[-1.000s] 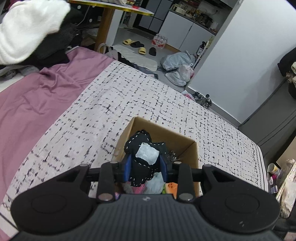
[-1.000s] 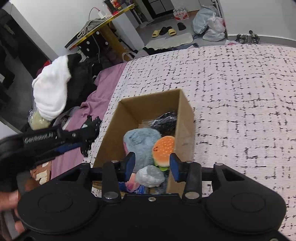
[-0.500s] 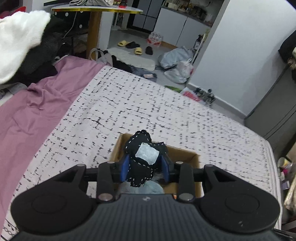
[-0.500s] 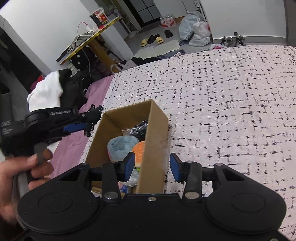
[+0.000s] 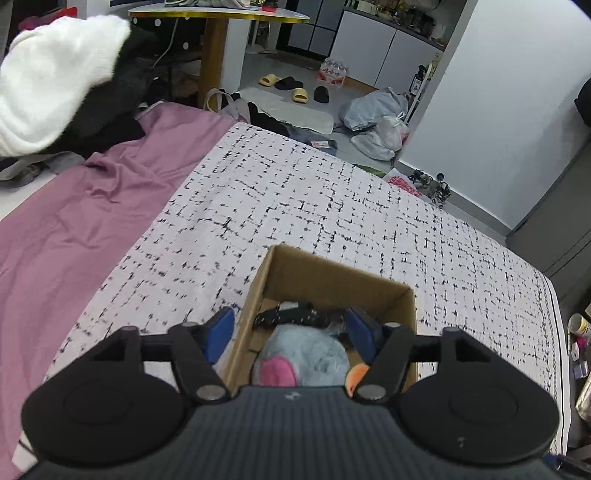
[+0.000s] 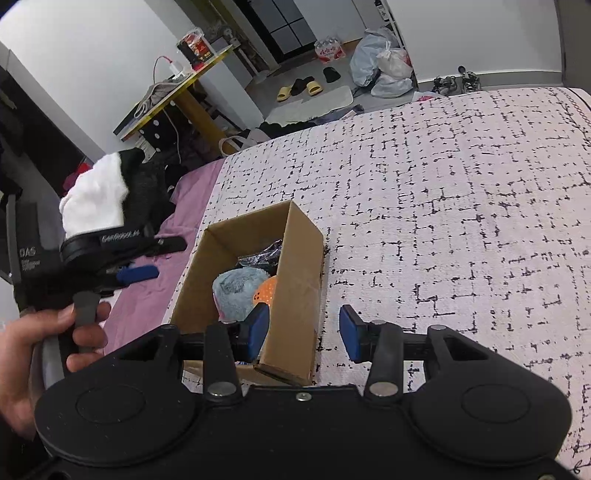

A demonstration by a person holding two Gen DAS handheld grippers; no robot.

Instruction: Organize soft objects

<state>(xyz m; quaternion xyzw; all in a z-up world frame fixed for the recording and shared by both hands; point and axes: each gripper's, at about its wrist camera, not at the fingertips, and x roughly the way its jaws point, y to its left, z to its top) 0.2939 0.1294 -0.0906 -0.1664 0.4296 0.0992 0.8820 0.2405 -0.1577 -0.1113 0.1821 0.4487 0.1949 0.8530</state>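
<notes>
A brown cardboard box (image 5: 334,275) (image 6: 301,254) stands on the white black-flecked bedspread (image 5: 280,199). Inside lie a blue plush with a pink patch (image 5: 306,356) (image 6: 236,284), an orange burger toy (image 6: 267,291) and a black soft toy (image 5: 291,316). My left gripper (image 5: 291,332) is open and empty just above the box; the right wrist view shows it (image 6: 140,264) to the left of the box. My right gripper (image 6: 304,332) is open and empty, straddling the box's near right wall.
A purple sheet (image 5: 74,221) covers the bed's left part. A white and black pile of clothes (image 5: 55,81) lies at far left. Beyond the bed are a yellow table (image 5: 221,14), slippers (image 5: 284,83) and plastic bags (image 5: 376,122) on the floor.
My left gripper opened and let the black soft toy go into the box. My right gripper opened wider and moved right over the box wall.
</notes>
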